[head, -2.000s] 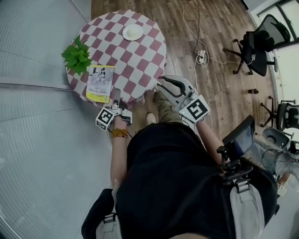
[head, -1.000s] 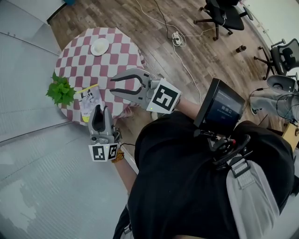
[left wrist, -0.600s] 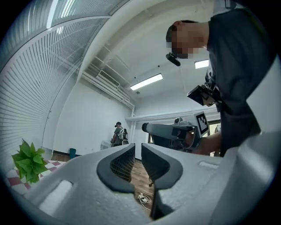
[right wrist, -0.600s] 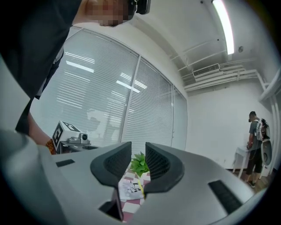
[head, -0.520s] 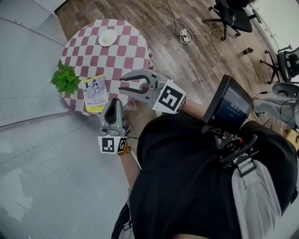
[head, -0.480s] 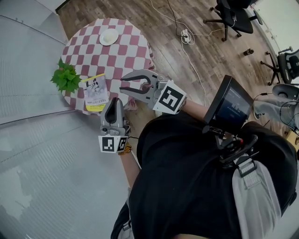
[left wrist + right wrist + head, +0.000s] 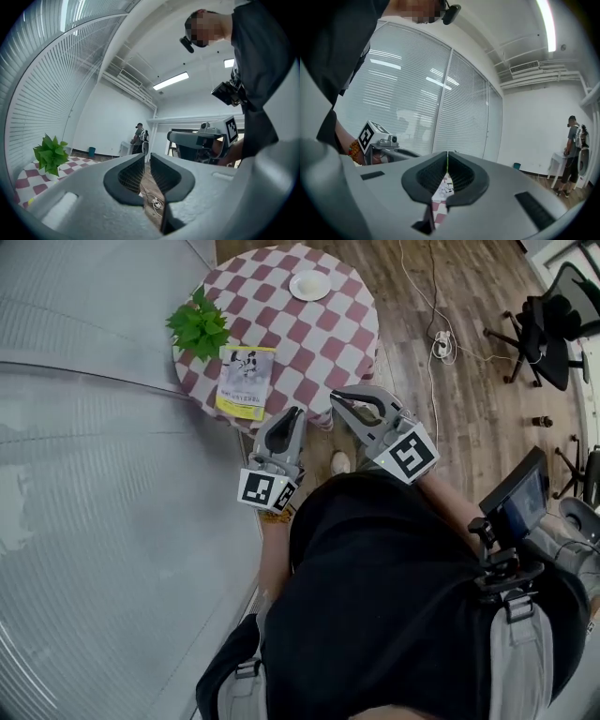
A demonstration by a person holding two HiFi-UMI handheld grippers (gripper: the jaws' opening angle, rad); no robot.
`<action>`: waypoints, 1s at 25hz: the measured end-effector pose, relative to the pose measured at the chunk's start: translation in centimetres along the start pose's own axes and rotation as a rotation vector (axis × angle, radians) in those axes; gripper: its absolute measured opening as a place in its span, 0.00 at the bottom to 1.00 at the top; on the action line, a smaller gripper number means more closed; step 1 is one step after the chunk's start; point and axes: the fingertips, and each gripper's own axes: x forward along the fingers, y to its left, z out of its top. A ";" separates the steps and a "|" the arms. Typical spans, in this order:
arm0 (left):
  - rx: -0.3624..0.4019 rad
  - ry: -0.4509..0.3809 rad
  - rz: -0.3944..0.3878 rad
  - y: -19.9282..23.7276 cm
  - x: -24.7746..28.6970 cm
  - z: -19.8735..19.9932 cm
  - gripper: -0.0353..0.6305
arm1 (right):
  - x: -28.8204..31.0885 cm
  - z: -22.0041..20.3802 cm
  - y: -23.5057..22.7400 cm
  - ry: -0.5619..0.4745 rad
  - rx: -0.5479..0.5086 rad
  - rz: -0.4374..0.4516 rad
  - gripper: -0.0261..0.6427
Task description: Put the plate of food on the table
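A white plate of food (image 7: 309,285) rests on the far side of the round table with the red-and-white checked cloth (image 7: 319,338). Both grippers hover side by side over the floor just short of the table's near edge, a long way from the plate. The left gripper (image 7: 294,412) (image 7: 147,157) has only a narrow slit between its pads, and nothing is in it. The right gripper (image 7: 336,395) (image 7: 447,154) is closing, its tips touching and empty. Neither gripper view shows the plate.
A green potted plant (image 7: 199,326) (image 7: 50,154) and a yellow-edged booklet (image 7: 246,381) sit on the table's left part. Window blinds (image 7: 84,427) run along the left. Cables and a power strip (image 7: 441,338) lie on the wooden floor, with office chairs (image 7: 539,324) at the right. A person (image 7: 573,150) stands far off.
The head view has swung round. Both grippers have come closer together and nearer the table edge. The right jaws have gone from wide apart to touching; the left closed earlier and stays narrow.
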 end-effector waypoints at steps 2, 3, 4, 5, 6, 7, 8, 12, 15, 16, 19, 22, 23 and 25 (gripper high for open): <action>0.005 0.023 0.013 0.0 0.0 -0.7 0.12 | 0.1 -0.8 0.2 0.003 0.031 0.008 0.06; 0.008 0.030 0.013 -0.1 0.0 -1.0 0.12 | 0.1 -1.3 0.4 0.005 0.047 0.012 0.06; 0.011 0.034 0.011 -0.2 0.0 -1.2 0.12 | 0.1 -1.7 0.5 0.010 0.057 0.017 0.06; 0.010 0.039 0.008 -0.3 0.0 -1.5 0.12 | 0.1 -2.1 0.7 0.016 0.061 0.024 0.06; 0.005 0.046 0.006 -0.4 0.0 -1.8 0.12 | 0.1 -2.6 1.0 0.025 0.059 0.031 0.06; -0.006 0.056 0.004 -0.5 0.1 -2.2 0.12 | 0.0 -3.2 1.2 0.039 0.053 0.037 0.06; -0.019 0.068 0.001 -0.6 0.1 -2.6 0.12 | -0.1 -3.7 1.4 0.055 0.045 0.042 0.06; -0.072 0.129 -0.014 -0.6 0.7 -4.6 0.12 | 0.0 -5.0 1.9 0.084 0.045 0.057 0.06; -0.064 0.172 -0.012 -1.3 0.6 -6.2 0.12 | -0.5 -6.1 2.5 0.103 0.033 0.086 0.06; -0.062 0.182 -0.005 -1.6 0.3 -6.7 0.12 | -0.8 -6.5 3.0 0.113 0.050 0.090 0.06; -0.095 0.210 0.007 -1.7 -0.2 -7.9 0.12 | -1.4 -6.9 4.0 0.127 0.094 0.088 0.06; -0.114 0.240 -0.002 -1.7 0.0 -8.6 0.12 | -1.8 -6.8 4.1 0.129 0.096 0.078 0.06; -0.113 0.248 -0.005 -1.7 0.1 -8.7 0.12 | -1.8 -6.8 4.0 0.130 0.097 0.075 0.06; -0.109 0.257 -0.005 -1.4 0.2 -9.0 0.12 | -1.6 -6.9 3.9 0.132 0.096 0.071 0.06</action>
